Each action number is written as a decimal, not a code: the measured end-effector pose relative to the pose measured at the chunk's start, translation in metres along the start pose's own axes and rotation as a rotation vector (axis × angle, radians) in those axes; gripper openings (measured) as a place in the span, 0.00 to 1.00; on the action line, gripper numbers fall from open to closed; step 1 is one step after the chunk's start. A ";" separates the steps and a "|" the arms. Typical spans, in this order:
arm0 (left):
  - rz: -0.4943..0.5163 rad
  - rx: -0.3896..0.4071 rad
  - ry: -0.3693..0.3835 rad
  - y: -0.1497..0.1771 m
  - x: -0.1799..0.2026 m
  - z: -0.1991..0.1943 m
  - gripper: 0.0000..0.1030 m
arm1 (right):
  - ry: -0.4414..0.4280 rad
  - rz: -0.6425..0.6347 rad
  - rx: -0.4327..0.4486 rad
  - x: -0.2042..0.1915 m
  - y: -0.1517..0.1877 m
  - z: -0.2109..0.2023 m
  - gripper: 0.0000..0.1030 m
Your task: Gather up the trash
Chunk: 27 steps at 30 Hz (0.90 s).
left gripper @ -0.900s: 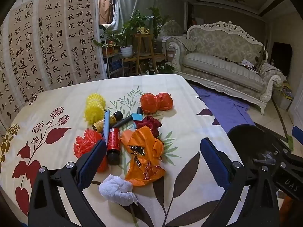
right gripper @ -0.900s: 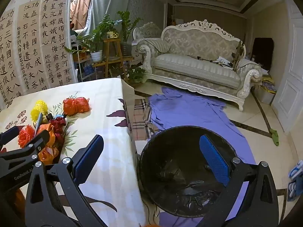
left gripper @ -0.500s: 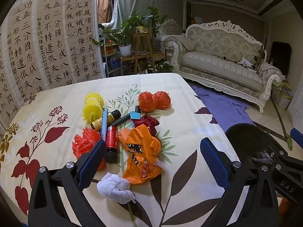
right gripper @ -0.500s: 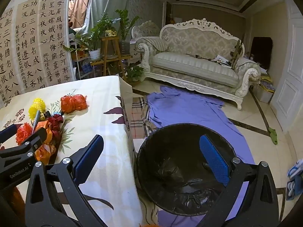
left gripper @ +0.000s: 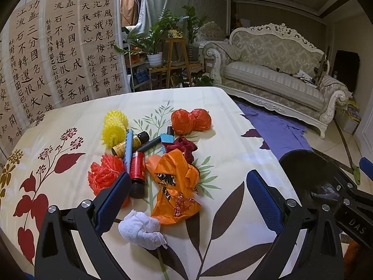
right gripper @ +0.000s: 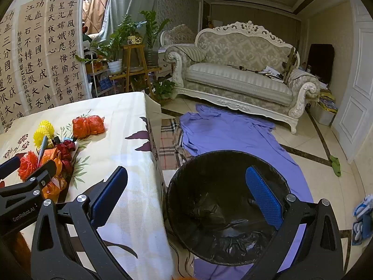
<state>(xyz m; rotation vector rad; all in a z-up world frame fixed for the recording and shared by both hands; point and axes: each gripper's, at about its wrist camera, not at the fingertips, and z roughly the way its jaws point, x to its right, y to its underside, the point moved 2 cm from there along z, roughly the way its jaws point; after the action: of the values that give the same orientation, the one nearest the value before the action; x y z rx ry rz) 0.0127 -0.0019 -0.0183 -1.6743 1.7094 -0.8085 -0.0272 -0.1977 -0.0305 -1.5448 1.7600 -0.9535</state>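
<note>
A pile of trash lies on the flowered tablecloth (left gripper: 221,121): a white crumpled tissue (left gripper: 141,229), an orange plastic bag (left gripper: 176,184), a red bottle (left gripper: 137,170), a red mesh ball (left gripper: 105,175), a yellow mesh ball (left gripper: 114,130) and a red-orange bag (left gripper: 191,121). My left gripper (left gripper: 187,196) is open and empty, hovering above the tissue and orange bag. My right gripper (right gripper: 186,191) is open and empty, over the edge of the black bin (right gripper: 209,182) with a black liner, beside the table. The pile also shows in the right wrist view (right gripper: 56,154).
A purple cloth (right gripper: 233,135) and a plaid cloth (right gripper: 170,140) lie on the tiled floor by the bin. A white ornate sofa (right gripper: 237,77) stands behind, plants on a wooden stand (right gripper: 135,53) at the back, calligraphy screens (left gripper: 58,53) to the left.
My left gripper has drifted slightly back and down over the pile. My right gripper has shifted a little toward the bin. Both stay open; nothing was picked up.
</note>
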 end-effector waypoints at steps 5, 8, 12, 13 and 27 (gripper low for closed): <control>0.000 -0.002 0.002 0.001 0.000 0.000 0.94 | 0.000 -0.001 0.000 0.000 0.000 0.001 0.96; 0.000 -0.002 0.002 0.001 0.000 0.000 0.94 | 0.000 -0.001 -0.002 0.000 0.000 0.001 0.96; -0.002 -0.006 0.003 0.001 0.000 0.001 0.94 | 0.000 -0.001 -0.001 0.000 0.000 0.001 0.96; -0.001 -0.006 0.002 0.001 0.000 0.001 0.94 | 0.000 -0.001 -0.001 0.000 0.000 0.001 0.96; 0.001 -0.009 0.003 0.002 0.001 0.003 0.94 | -0.001 0.000 -0.002 0.000 0.000 0.001 0.96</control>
<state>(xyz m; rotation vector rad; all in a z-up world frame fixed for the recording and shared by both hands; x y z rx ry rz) 0.0137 -0.0027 -0.0219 -1.6789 1.7182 -0.8042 -0.0265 -0.1978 -0.0313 -1.5466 1.7609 -0.9511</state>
